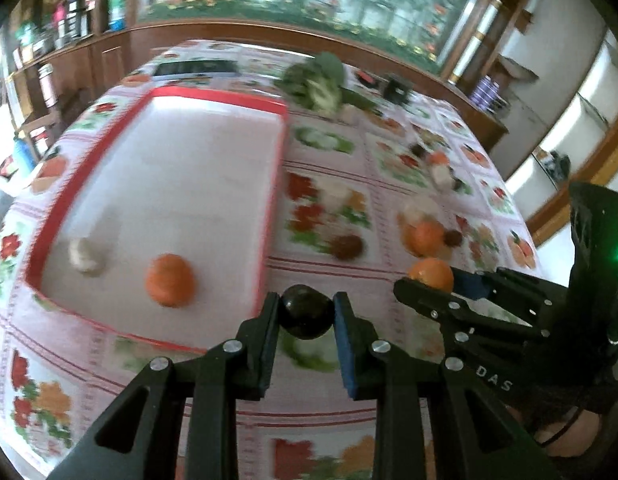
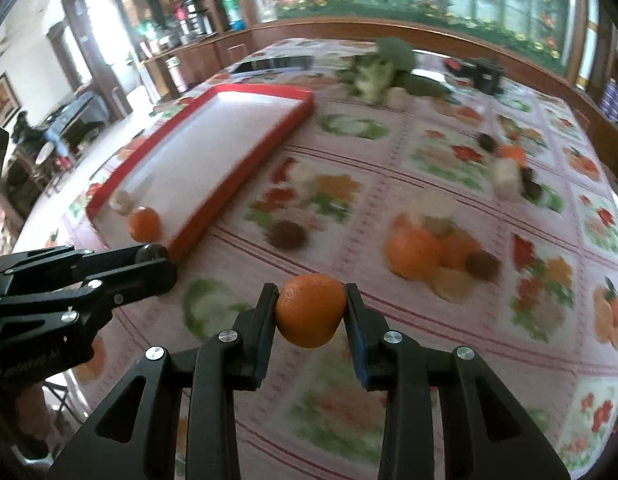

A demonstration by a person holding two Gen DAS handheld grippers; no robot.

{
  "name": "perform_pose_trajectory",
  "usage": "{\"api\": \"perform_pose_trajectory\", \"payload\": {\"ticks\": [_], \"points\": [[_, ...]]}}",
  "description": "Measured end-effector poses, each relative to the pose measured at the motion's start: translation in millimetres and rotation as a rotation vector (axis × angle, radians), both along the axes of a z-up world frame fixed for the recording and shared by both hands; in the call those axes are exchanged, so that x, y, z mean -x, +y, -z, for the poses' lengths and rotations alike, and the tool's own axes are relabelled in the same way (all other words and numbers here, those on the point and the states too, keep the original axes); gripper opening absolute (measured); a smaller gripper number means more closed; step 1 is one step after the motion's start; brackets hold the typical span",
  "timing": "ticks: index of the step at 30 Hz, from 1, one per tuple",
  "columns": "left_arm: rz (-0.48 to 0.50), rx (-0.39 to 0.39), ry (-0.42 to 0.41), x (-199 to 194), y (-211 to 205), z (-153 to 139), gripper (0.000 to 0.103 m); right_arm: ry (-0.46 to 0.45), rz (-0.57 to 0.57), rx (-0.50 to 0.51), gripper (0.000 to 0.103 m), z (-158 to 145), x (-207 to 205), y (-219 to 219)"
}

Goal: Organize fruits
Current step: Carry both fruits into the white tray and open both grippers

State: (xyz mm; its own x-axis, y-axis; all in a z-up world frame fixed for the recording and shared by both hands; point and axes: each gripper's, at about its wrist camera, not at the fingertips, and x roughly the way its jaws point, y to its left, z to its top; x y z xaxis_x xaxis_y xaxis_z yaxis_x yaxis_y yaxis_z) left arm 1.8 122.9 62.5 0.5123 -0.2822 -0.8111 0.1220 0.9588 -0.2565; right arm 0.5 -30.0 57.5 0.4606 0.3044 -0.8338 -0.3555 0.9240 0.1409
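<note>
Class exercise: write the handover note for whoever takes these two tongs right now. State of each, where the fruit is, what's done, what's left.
Left tongs: shut on a dark round fruit, near the red tray's near corner.
Right tongs: shut on an orange, above the tablecloth.
Done: one orange and a pale item lie in the tray.
Left: place both held fruits, then clear the loose pile on the tablecloth; blur hides what is in it.

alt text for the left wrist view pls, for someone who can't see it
The left gripper holds a dark round fruit between its fingers near the corner of a red-rimmed tray. The tray holds an orange and a pale item; the right gripper carries another orange.
</note>
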Motion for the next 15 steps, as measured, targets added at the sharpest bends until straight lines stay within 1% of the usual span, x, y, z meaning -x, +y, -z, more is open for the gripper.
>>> {"api": "perform_pose_trajectory", "payload": {"ticks": [4, 8, 12, 15], "points": [[-0.064, -0.009, -0.005, -8.2, 30.9, -0.1, 0.029, 0.010, -0.040, -0.016, 0.032, -3.0, -12.5, 27.1], [-0.113, -0.019, -0.011, -16.3, 55.6, -1.5, 0.029, -0.002, -0.073, -0.029, 0.032, -9.6, -23.4, 50.8], [-0.148, -0.034, -0.015, -26.9, 74.9, -1.3, 0.029, -0.011, -0.096, -0.049, 0.032, -14.6, -37.3, 73.4], [-0.174, -0.043, -0.006, -38.1, 87.3, 1.5, 0.029, -0.007, -0.119, -0.048, 0.032, -11.9, -46.4, 91.7]]}}
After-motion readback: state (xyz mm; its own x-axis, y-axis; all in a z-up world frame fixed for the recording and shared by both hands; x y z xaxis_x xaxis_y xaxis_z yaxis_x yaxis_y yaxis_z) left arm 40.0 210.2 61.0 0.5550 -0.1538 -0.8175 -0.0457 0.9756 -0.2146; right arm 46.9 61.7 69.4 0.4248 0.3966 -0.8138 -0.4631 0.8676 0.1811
